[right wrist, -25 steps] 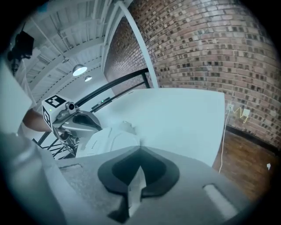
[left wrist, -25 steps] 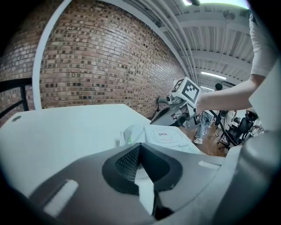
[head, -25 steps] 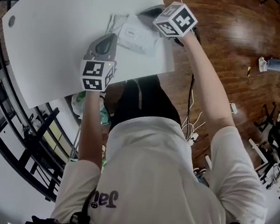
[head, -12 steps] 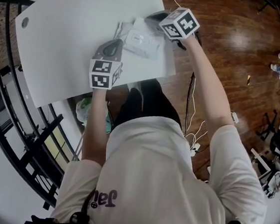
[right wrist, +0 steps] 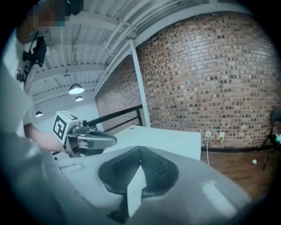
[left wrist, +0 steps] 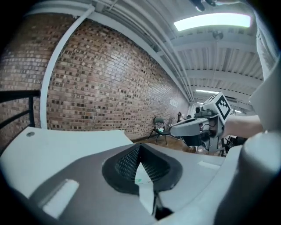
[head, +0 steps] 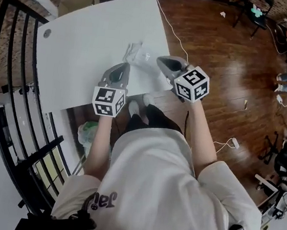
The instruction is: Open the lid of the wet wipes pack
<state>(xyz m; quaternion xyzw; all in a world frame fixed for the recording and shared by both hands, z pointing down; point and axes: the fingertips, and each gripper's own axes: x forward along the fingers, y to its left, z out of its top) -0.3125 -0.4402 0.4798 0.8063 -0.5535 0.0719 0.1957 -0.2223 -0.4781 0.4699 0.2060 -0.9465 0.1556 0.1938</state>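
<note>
The wet wipes pack [head: 140, 56] lies on the white table [head: 86, 33] near its front edge, with a pale flap standing up at its left end. My left gripper [head: 122, 67] hangs just in front of the pack, lifted off the table, its jaws together. My right gripper [head: 161, 60] hovers at the pack's right side, also shut and apart from it. In the left gripper view the pads [left wrist: 127, 162] meet, and the right gripper [left wrist: 175, 129] floats ahead. The right gripper view shows its own pads [right wrist: 153, 165] closed and the left gripper [right wrist: 112, 140] opposite. Neither gripper view shows the pack.
A black railing [head: 11, 97] runs along the table's left side. A cable [head: 169, 22] trails over the wooden floor to the right, with chairs [head: 255, 11] beyond. A brick wall [left wrist: 109, 88] stands behind the table, and the person's shoes [head: 136, 108] show under its front edge.
Both grippers have risen off the pack and drawn back toward the person. The pack stays on the table. The head view has tilted, showing more floor.
</note>
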